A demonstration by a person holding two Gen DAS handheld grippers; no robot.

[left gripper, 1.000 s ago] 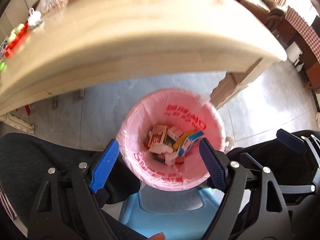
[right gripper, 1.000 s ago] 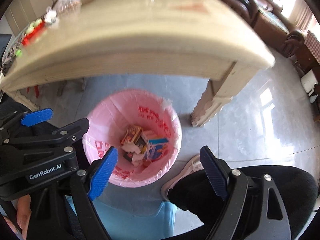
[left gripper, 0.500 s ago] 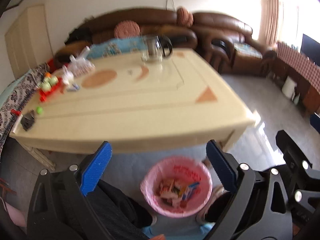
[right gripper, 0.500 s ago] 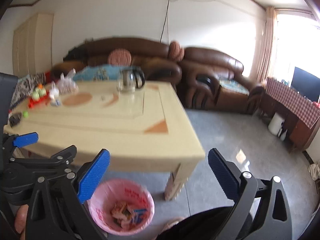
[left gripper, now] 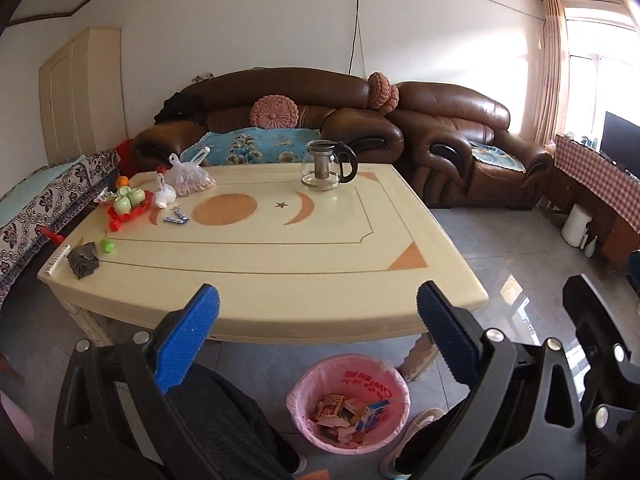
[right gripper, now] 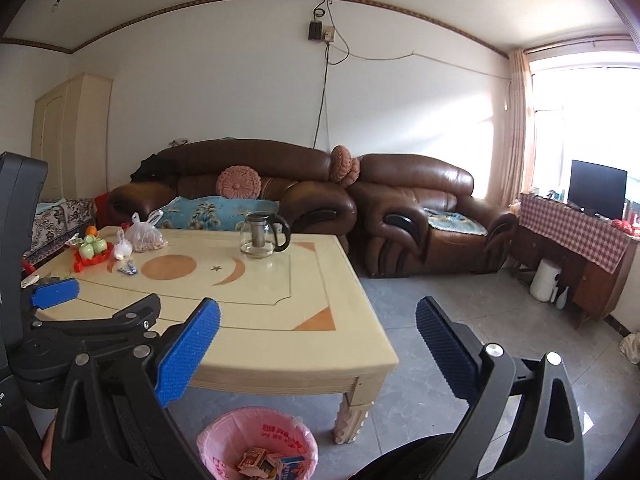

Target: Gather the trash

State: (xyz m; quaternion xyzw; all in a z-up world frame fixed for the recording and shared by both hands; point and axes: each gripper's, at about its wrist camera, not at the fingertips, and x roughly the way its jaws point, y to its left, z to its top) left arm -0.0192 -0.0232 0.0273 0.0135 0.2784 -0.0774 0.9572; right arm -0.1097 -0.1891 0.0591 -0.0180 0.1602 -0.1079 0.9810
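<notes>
The pink-lined trash bin [left gripper: 304, 384] stands on the floor under the near edge of the cream table [left gripper: 320, 248]. Several small cartons and wrappers [left gripper: 352, 408] lie inside it. My left gripper [left gripper: 318, 292] hovers high above the bin in front of the table, its jaws opening with nothing between them. My right gripper [right gripper: 318, 308] is beside it on the right, open and empty, with the bin [right gripper: 216, 440] below it. On the table's left part lie blue-white wrappers [left gripper: 176, 218], a green cap [left gripper: 108, 245] and a dark crumpled piece [left gripper: 84, 266].
A glass teapot [left gripper: 326, 166], a plastic bag of nuts [left gripper: 190, 178] and a red dish of green fruit [left gripper: 128, 202] sit on the table. Brown sofas [left gripper: 448, 148] stand behind it. The person's dark-trousered legs and shoe [left gripper: 416, 424] flank the bin.
Both grippers have risen and tilted up from just over the bin to above table height. Their jaws have widened. The bin now looks small at the bottom of both views.
</notes>
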